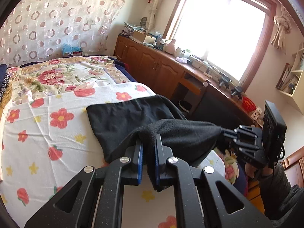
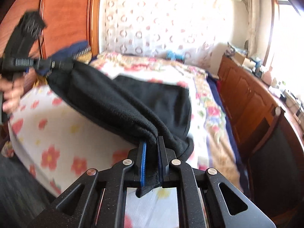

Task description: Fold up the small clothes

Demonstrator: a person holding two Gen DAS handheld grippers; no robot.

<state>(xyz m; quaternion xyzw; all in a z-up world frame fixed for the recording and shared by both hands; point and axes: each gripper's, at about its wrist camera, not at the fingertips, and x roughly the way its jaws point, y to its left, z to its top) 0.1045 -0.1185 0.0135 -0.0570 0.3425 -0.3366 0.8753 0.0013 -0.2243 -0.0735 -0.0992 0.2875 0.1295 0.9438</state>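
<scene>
A small black garment (image 1: 121,119) lies partly on the flowered bed sheet (image 1: 38,133), its near edge lifted and stretched between both grippers. My left gripper (image 1: 149,142) is shut on one end of the lifted black edge. My right gripper (image 2: 152,142) is shut on the other end; it shows in the left wrist view (image 1: 228,133) at the right, off the bed's side. The left gripper shows blurred in the right wrist view (image 2: 62,64) at the upper left. The garment (image 2: 152,96) hangs taut between them with its far part resting on the bed.
A wooden cabinet run (image 1: 157,66) with a cluttered top stands along the window wall right of the bed. A wooden headboard or wardrobe (image 2: 68,15) stands at the left. A patterned curtain (image 1: 57,15) hangs behind the bed. A floral quilt (image 1: 62,74) covers the far half.
</scene>
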